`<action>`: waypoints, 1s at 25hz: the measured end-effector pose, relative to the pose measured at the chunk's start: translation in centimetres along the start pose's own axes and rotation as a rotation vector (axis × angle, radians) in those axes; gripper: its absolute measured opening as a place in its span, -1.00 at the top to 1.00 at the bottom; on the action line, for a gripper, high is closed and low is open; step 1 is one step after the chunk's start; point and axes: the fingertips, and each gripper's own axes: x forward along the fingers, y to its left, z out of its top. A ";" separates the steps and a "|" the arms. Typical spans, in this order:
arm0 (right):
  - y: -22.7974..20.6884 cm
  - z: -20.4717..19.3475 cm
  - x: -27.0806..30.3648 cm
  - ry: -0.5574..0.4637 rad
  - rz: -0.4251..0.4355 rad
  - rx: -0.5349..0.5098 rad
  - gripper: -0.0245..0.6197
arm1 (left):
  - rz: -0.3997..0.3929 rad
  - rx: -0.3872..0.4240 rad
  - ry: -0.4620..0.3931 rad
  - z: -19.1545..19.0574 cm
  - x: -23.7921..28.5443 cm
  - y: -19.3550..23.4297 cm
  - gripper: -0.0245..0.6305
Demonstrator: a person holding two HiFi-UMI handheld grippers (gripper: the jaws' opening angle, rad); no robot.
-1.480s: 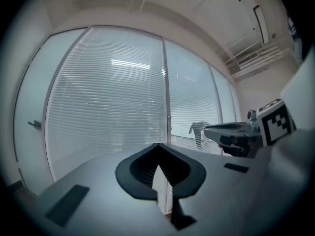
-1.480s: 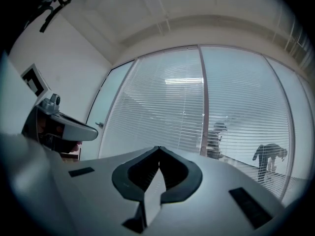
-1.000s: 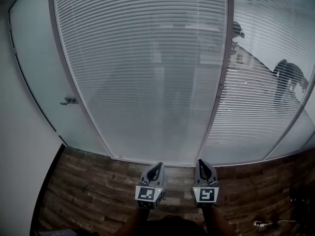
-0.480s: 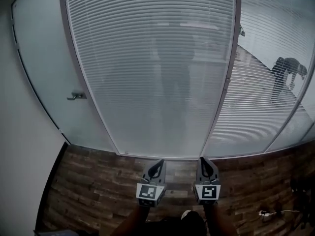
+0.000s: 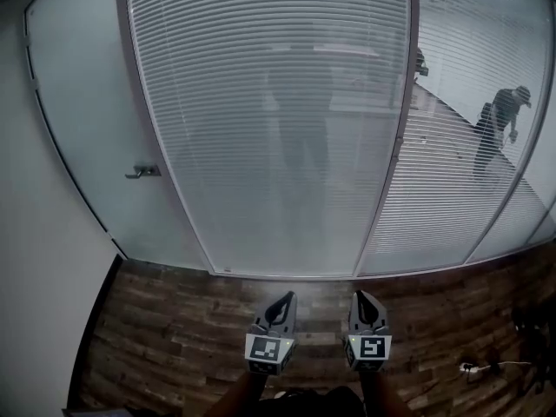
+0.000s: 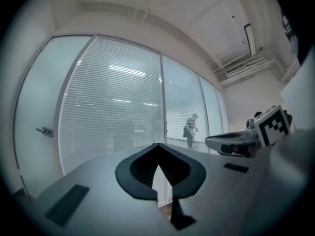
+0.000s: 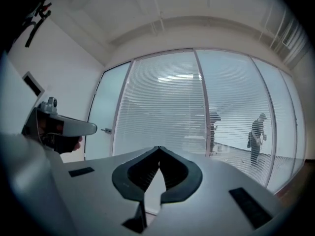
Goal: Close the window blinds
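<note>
White slatted blinds hang behind the wide middle pane of a glass wall; only dim shapes show through them. The blinds in the pane to the right let more through. My left gripper and right gripper are held side by side over the floor, pointing level at the wall and well short of it. Both are shut with nothing between the jaws. In the left gripper view the left gripper's tips meet in front of the blinds. The right gripper's tips likewise meet before the blinds.
A frosted glass door with a metal handle stands left of the blinds, beside a white wall. A grey upright divides the panes. A person walks beyond the right pane. A cable lies on the wood-plank floor at the right.
The wall, door handle and upright have slid right in the head view as both grippers moved left along the glass. The person beyond the glass has straightened up. Both jaws stayed shut.
</note>
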 end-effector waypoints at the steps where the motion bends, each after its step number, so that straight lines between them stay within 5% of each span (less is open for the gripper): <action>1: 0.0 -0.6 -0.2 0.004 0.009 -0.019 0.91 | 0.004 0.007 -0.003 -0.1 -0.1 -0.2 0.94; 14: -3.9 0.0 -5.0 0.051 0.051 -0.020 0.91 | 0.047 -0.061 0.028 -1.0 -0.3 -6.5 0.94; 25: -4.9 1.1 -6.3 -0.020 0.056 -0.052 0.91 | 0.072 -0.047 0.016 -0.2 -0.9 -8.1 0.94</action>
